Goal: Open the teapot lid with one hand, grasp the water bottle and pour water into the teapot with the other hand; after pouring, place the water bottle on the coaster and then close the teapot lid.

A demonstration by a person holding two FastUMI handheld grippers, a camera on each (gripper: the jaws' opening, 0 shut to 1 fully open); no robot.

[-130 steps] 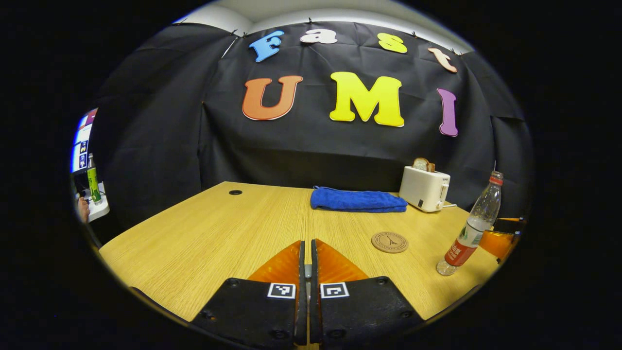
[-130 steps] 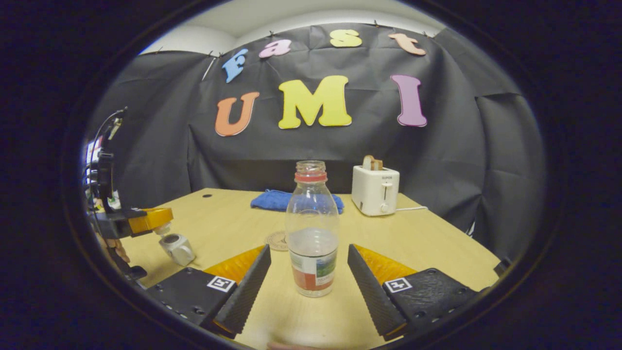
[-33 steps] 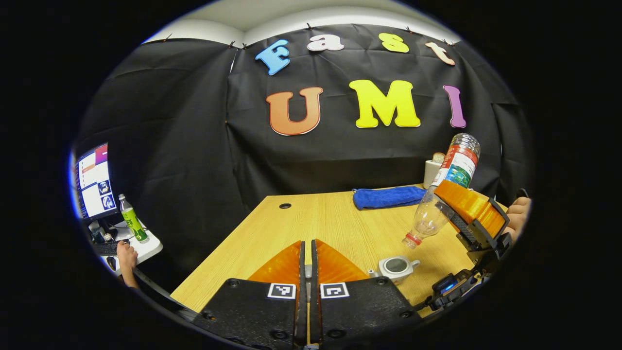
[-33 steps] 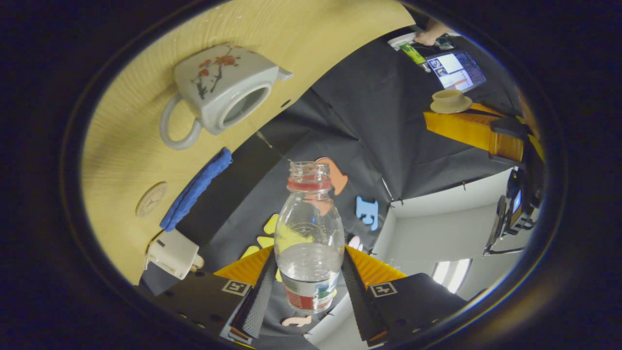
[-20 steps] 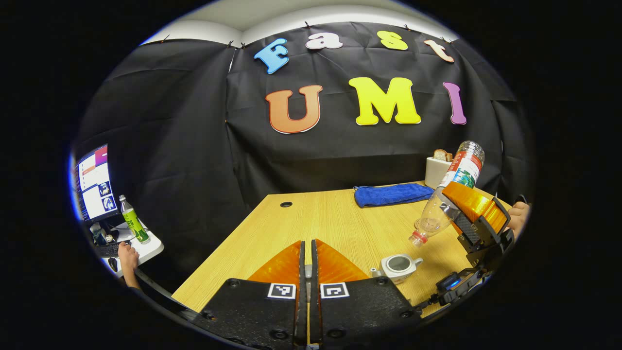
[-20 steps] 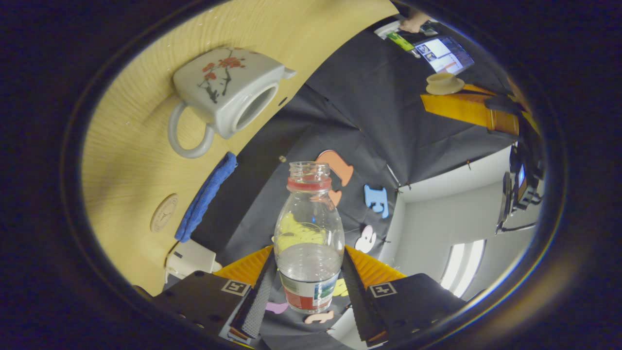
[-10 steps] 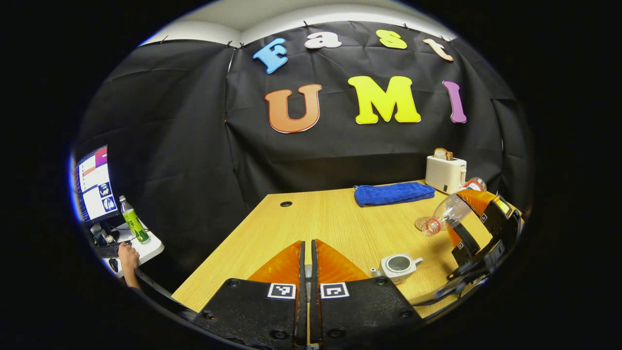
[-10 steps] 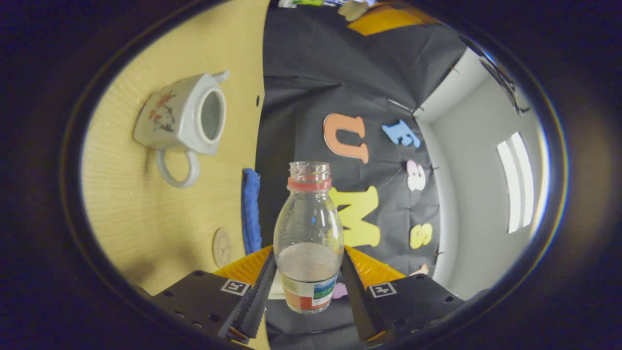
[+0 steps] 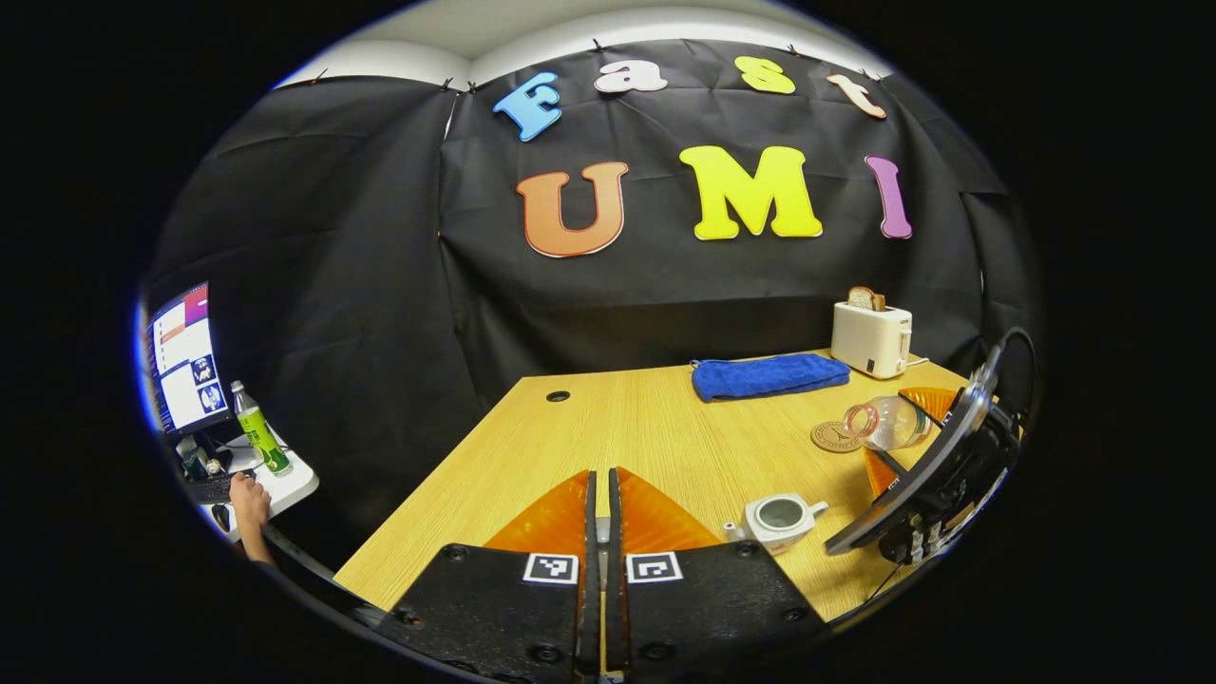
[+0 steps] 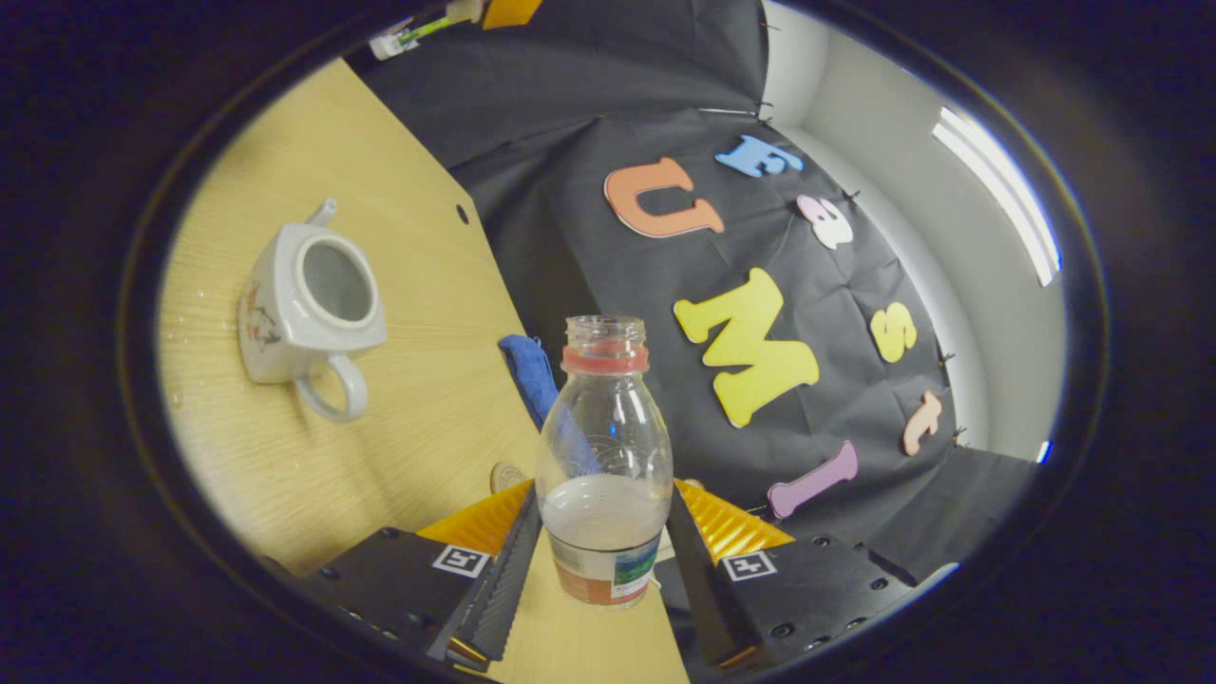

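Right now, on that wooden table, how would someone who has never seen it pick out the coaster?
Start at the wooden table and find the white toaster at its far right corner, with the folded blue towel beside it. Just in front of those lies the coaster: a small flat brown disc, the only round, flat thing there, close to the tilted water bottle.

From my left gripper view, the teapot (image 9: 781, 519) sits on the table (image 9: 617, 427) at near right, with the coaster (image 9: 834, 437) behind it. The bottle (image 9: 888, 424) hangs tilted just right of the coaster; the towel (image 9: 769, 376) and toaster (image 9: 871, 338) stand at the far edge, toaster rightmost.
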